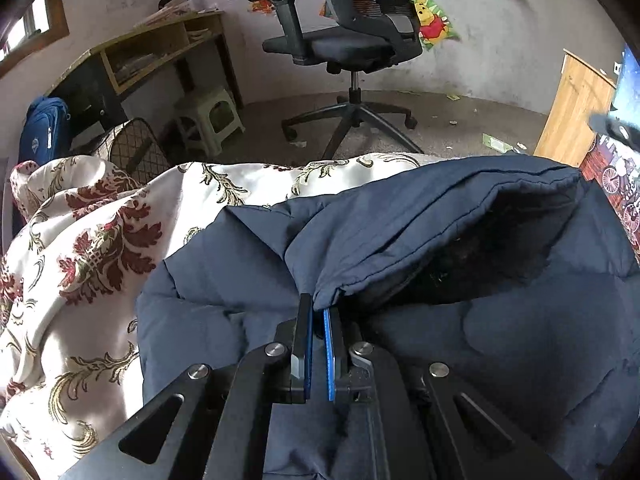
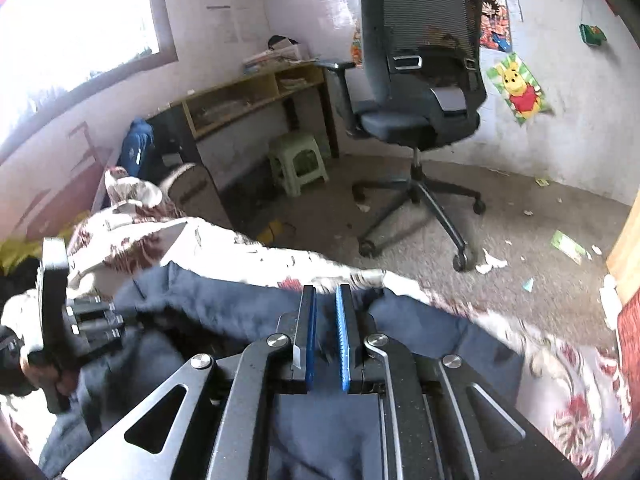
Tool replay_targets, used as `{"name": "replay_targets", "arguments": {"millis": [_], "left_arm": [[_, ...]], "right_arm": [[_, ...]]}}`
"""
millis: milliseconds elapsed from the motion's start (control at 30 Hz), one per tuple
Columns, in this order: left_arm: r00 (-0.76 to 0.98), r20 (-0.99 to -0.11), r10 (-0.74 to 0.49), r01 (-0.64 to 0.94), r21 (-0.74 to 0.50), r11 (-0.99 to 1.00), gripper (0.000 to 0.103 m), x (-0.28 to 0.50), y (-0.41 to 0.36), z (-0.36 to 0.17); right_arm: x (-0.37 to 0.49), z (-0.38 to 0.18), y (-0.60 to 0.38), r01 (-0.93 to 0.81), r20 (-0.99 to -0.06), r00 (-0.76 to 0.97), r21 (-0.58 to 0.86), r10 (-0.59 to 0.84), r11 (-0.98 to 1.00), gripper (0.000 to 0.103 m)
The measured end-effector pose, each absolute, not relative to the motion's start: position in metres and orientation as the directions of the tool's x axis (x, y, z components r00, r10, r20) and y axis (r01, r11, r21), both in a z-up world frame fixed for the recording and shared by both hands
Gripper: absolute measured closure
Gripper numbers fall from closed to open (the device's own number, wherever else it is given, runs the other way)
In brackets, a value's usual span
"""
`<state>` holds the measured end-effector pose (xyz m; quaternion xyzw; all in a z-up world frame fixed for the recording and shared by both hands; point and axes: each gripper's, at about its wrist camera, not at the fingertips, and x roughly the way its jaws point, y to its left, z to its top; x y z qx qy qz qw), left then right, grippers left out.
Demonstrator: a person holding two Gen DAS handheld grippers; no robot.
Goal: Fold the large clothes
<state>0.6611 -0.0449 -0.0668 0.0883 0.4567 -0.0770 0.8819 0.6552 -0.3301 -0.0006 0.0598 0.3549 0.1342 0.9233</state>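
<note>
A large navy padded jacket lies on a floral bedspread. My left gripper is shut on a corner of the jacket's folded-over flap, which is lifted and shows its dark lining. In the right wrist view the jacket lies under my right gripper. The right jaws stand a small gap apart, with dark cloth showing low between them; whether they grip it is unclear. The left gripper shows at the left edge of that view.
A black office chair stands on the carpet beyond the bed. A wooden desk with a green stool under it is at the back left. A wooden door is at the right. Paper scraps litter the floor.
</note>
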Motion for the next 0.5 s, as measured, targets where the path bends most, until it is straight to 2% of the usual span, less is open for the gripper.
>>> {"name": "replay_targets", "arguments": {"millis": [133,233,400,500], "left_arm": [[0.573,-0.811,-0.115,0.212,0.011,0.977,0.095,0.658,-0.038,-0.056],[0.617,-0.774,-0.141,0.216,-0.006,0.976,0.094,0.649,-0.033,-0.032],[0.699,-0.683,-0.212,0.267,-0.026,0.963,0.091,0.644,-0.040,0.011],[0.668,-0.707,-0.231,0.270,-0.059,0.961,0.090,0.668,-0.054,0.005]], "right_arm": [[0.694,-0.031,-0.305,-0.201,-0.733,0.600,0.250,0.321,0.947,0.094],[0.696,-0.068,-0.299,-0.197,-0.785,0.515,0.285,0.346,0.938,0.094],[0.676,-0.094,-0.298,-0.235,-0.807,0.469,0.277,0.358,0.932,0.094],[0.670,-0.094,-0.300,-0.249,-0.821,0.455,0.255,0.345,0.934,0.094]]}}
